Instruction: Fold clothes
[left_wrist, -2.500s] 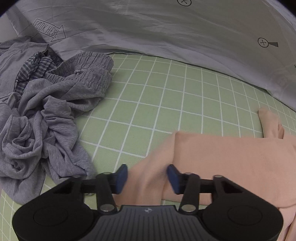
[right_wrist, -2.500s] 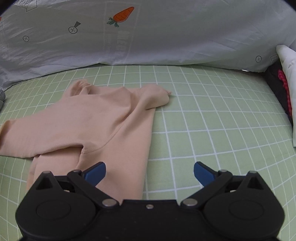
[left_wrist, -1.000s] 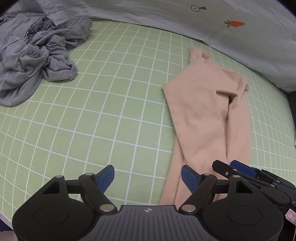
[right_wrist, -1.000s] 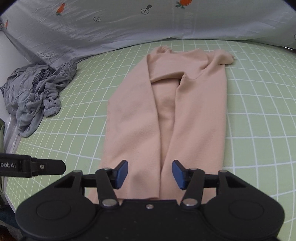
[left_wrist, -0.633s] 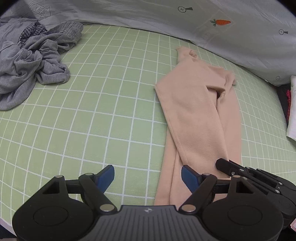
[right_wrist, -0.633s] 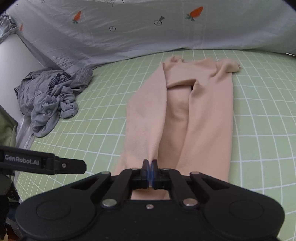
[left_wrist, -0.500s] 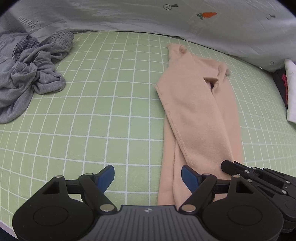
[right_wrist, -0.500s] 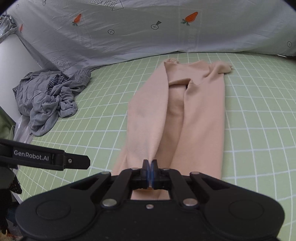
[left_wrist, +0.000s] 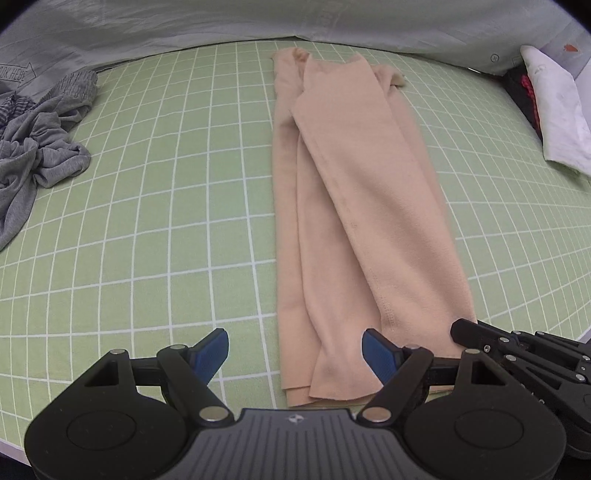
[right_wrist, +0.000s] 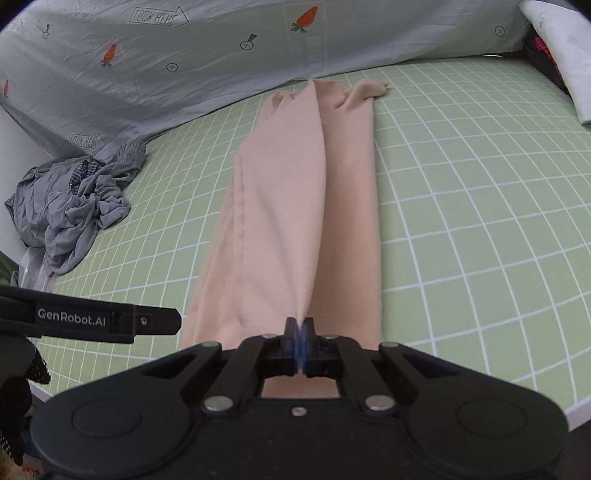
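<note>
Right wrist view first: my right tool (right_wrist: 298, 334) is clamped tight on the near hem of the peach garment (right_wrist: 295, 206), pads pressed together with a ridge of cloth rising out of them. A second ago those pads stood apart over the hem, so the grab is fresh, and the pinched layer now pulls up into a long crease running toward the far end. Over in the left wrist view, my left tool (left_wrist: 295, 350) is wide apart, blue pads straddling the near left corner of the same garment (left_wrist: 354, 206), gripping nothing yet. It has swung round from looking across the garment to looking straight down its length.

So, my read: both sides are already folded inward into one long narrow strip, and with one corner held and the other about to be taken, the lengthwise fold-over looks like the next step.

The garment lies flat along the middle of the green bed sheet (left_wrist: 166, 206), its white grid lines showing how straight the strip sits. The cloth looks soft and matte, fleecy, with a stitched hem line visible on the top layer; it drapes limply and should sag where unsupported. Off to the left sits a crumpled grey clothes pile (right_wrist: 74, 199), thin and wrinkly, well apart from the strip. A pale carrot-print cover (right_wrist: 221, 48) bunches along the far edge.
</note>
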